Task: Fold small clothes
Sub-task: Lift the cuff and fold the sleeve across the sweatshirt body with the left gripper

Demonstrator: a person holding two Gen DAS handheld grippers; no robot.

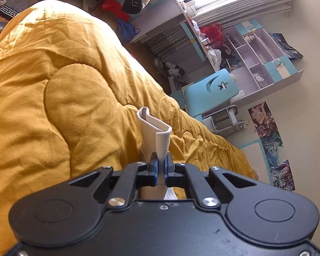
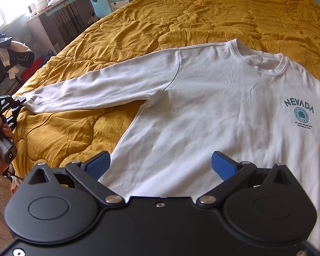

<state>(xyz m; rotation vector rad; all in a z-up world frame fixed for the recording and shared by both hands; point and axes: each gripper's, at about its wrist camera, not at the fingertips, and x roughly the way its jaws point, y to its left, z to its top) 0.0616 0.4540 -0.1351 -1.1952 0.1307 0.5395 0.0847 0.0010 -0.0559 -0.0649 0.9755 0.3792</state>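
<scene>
A white long-sleeved sweatshirt (image 2: 213, 98) with a teal "NEVADA" print lies flat, front up, on a mustard-yellow quilt (image 2: 181, 15). Its sleeve (image 2: 100, 85) stretches out to the left. My left gripper (image 1: 159, 166) is shut on the sleeve's cuff (image 1: 154, 130), which sticks up from between the blue pads; it also shows at the left edge of the right wrist view (image 2: 17, 104), at the cuff end. My right gripper (image 2: 160, 166) is open and empty, hovering over the lower body of the sweatshirt.
The quilt (image 1: 64, 85) covers the whole bed. Beyond the bed's far edge stand a blue child's chair (image 1: 211, 89), a desk with shelves (image 1: 256, 53) under a window, and a rack of dark clothes (image 2: 8, 51).
</scene>
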